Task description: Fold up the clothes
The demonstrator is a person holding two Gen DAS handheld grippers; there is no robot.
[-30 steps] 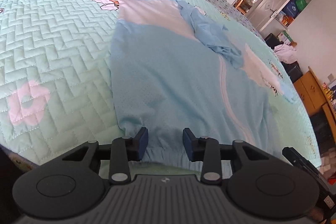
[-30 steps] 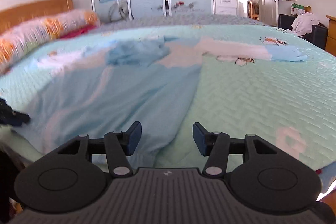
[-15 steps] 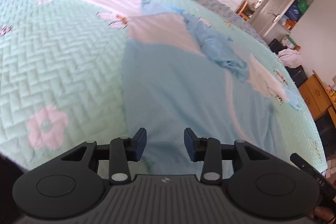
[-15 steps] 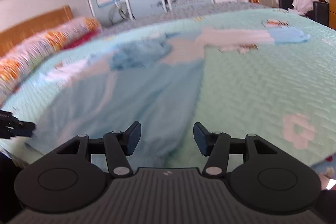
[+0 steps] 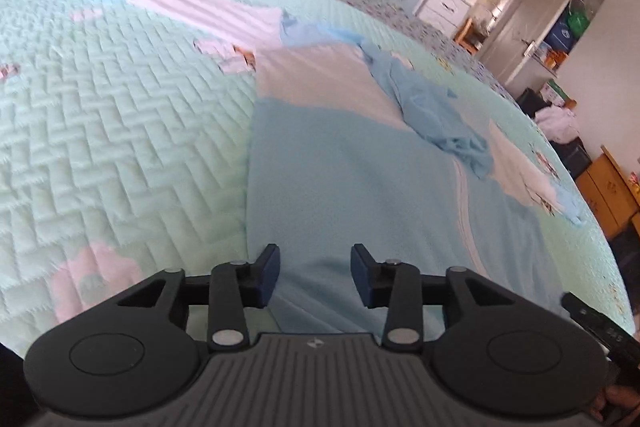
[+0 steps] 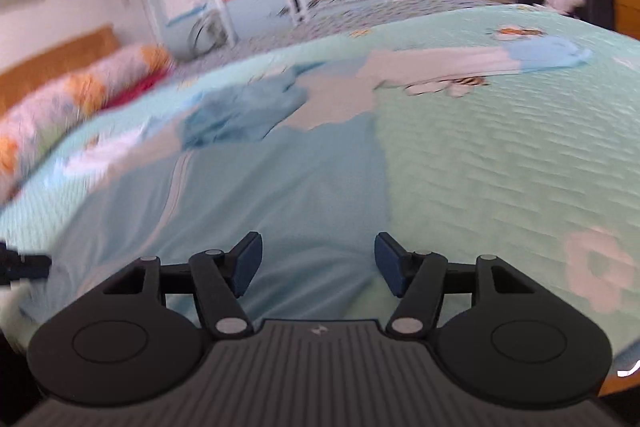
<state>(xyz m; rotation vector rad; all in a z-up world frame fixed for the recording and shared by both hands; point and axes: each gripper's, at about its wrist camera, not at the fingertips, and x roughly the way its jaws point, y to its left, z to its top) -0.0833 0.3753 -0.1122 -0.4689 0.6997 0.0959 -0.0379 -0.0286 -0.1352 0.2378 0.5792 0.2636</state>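
- Left wrist view: my left gripper [image 5: 314, 275] spread open, empty, over near hem of light blue and white long-sleeved garment [image 5: 352, 163] lying flat on mint green quilted bedspread [image 5: 120, 131].
- Right wrist view: my right gripper [image 6: 318, 265] wide open, empty, above same hem; garment's sleeves spread out; blurred.
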